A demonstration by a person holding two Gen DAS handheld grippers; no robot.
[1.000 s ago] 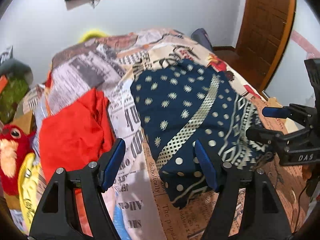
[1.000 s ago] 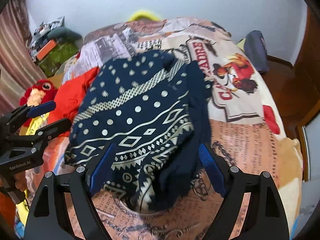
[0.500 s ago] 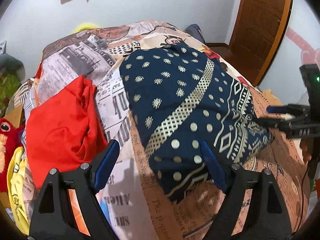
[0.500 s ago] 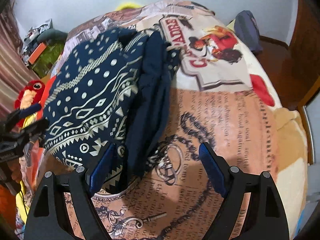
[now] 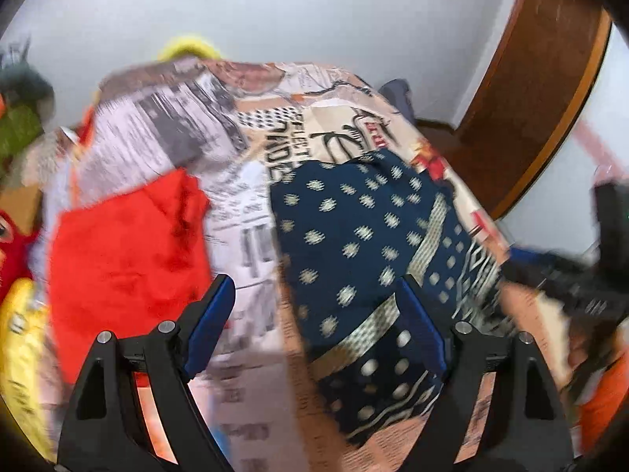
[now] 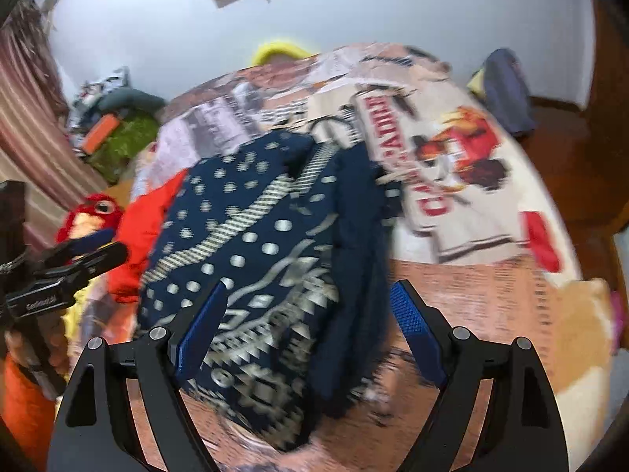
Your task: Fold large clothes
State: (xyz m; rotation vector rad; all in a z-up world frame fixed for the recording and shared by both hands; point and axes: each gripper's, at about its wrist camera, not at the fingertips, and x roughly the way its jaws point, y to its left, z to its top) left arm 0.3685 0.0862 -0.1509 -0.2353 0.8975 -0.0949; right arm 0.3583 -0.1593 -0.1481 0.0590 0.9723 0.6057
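A navy garment with cream dots and geometric bands (image 5: 354,236) lies folded in a heap on the printed bedspread (image 5: 243,212). My left gripper (image 5: 314,314) hovers open over its left edge, with its right finger above the cloth and nothing gripped. In the right wrist view the same navy garment (image 6: 255,244) lies below my right gripper (image 6: 310,314), which is open and empty above the near edge. Each gripper appears in the other's view: the right gripper (image 5: 570,275) at the right, the left gripper (image 6: 78,263) at the left. Both pictures are motion-blurred.
A crumpled red garment (image 5: 125,244) lies left of the navy one on the bedspread (image 6: 491,283). A red plush toy (image 6: 94,212) and a yellow item (image 5: 19,334) sit at the bed's left edge. A wooden door (image 5: 530,98) stands at the right. A dark blue bundle (image 6: 507,90) lies at the bed's far corner.
The left jaws have spread a little wider. Both grippers have swung sideways over the bed; the right one, briefly over bare bedspread, is back above the navy garment.
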